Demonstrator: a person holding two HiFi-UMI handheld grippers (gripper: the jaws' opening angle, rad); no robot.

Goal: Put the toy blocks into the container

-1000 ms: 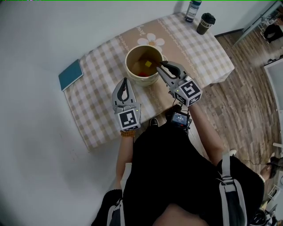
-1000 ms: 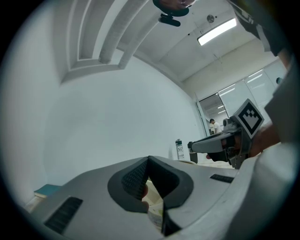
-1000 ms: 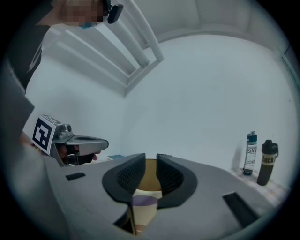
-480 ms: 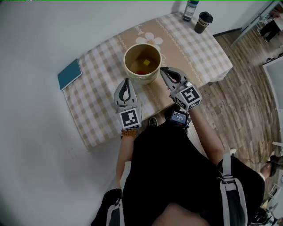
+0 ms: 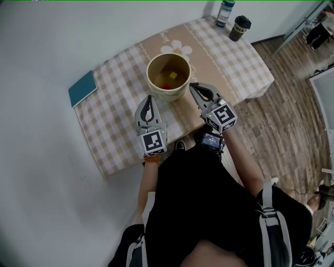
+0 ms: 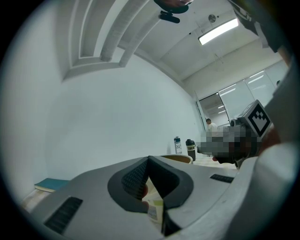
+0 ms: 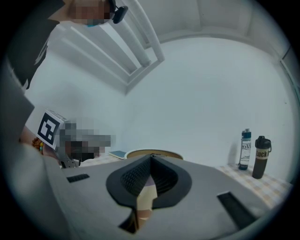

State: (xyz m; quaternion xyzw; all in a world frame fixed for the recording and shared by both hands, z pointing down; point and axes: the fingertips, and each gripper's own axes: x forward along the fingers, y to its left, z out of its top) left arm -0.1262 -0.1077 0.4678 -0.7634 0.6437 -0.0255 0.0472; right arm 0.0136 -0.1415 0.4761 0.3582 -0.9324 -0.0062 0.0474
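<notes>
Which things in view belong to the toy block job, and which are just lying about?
Job:
- container
- yellow block and red block, both inside it
- left gripper and right gripper, both shut, empty

Lying about:
- teal book
- water bottle
- dark tumbler

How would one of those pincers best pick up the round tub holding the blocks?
Probably by its rim: the tub looks too wide to span and stands upright, open-topped. Come from above at the near side, one jaw inside the wall, one outside; the blocks lie low inside, clear of it.
</notes>
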